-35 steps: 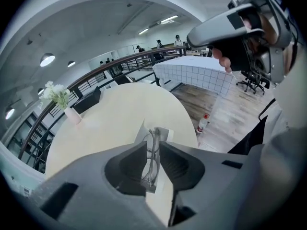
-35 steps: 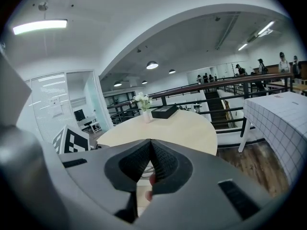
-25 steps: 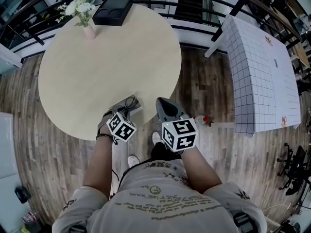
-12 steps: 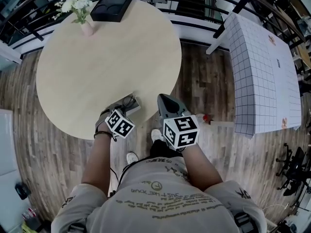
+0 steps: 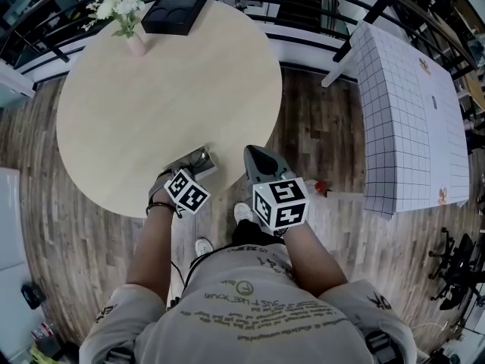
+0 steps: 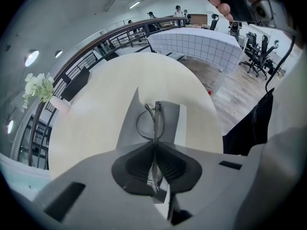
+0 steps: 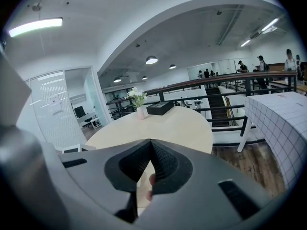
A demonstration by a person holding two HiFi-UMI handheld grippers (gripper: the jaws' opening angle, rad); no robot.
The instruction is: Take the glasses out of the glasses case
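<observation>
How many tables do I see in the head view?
2. A round table is at the upper left; a table with a checked cloth stands at the right. More may be hidden outside the picture.

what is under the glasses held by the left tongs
The grey glasses case, lying on the round table near its edge. The glasses and left tongs cover its middle, so anything else inside is hidden.

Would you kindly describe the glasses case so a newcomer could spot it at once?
Find the round beige table. At its near edge, just ahead of the left gripper, lies the glasses case: pale grey, unlike the black tray beside the flowers at the far edge.
</observation>
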